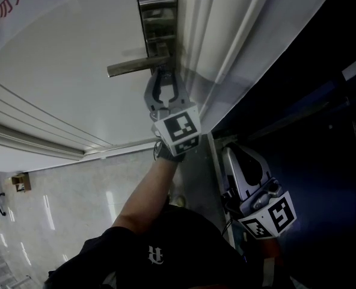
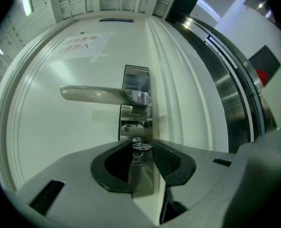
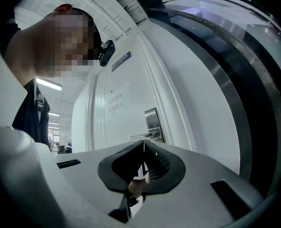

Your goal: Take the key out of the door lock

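While the key (image 2: 138, 145) sits in the door lock (image 2: 136, 122), just under the lever handle (image 2: 95, 94), removal cannot be recorded as done. My left gripper (image 2: 141, 144) is raised to the white door (image 2: 60, 141), and its jaws stand narrowly apart with the key's head between them, apparently touching it on both sides. I judge this a grip on the key, though contact is hard to confirm. My right gripper (image 3: 144, 151) is held low and well away from the lock, jaws pressed together with nothing between them.

Status: approach complete, grasp apparently made. Outstanding: draw the key straight out of the cylinder. Whether it must first be turned, I cannot tell.
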### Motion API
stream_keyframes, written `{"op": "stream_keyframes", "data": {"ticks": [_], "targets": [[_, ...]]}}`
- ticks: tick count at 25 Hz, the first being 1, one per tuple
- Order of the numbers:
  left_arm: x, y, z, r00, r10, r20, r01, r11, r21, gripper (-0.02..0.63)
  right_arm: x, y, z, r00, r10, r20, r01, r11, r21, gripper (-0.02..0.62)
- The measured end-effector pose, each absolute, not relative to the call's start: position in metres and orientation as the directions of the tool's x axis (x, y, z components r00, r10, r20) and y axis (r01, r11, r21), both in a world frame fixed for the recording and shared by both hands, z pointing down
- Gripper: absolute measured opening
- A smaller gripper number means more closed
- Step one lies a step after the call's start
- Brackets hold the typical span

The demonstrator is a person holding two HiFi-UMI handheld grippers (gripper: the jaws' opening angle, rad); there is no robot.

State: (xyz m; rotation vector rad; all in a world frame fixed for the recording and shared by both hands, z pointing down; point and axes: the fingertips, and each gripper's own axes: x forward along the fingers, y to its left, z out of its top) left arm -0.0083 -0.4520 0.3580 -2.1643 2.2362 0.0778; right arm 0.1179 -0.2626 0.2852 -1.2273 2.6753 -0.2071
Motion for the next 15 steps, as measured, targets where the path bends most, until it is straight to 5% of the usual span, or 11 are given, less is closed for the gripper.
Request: {"op": "stream_keyframes", "data": {"ticks": [15], "targets": [[0.000, -0.414, 0.357, 0.020, -0.999, -0.043, -1.000, -0.020, 0.011, 0.117, 0.115, -0.238, 0.284, -0.657, -0.744, -0.121, -0.720, 0.667, -0.194, 0.017]]}}
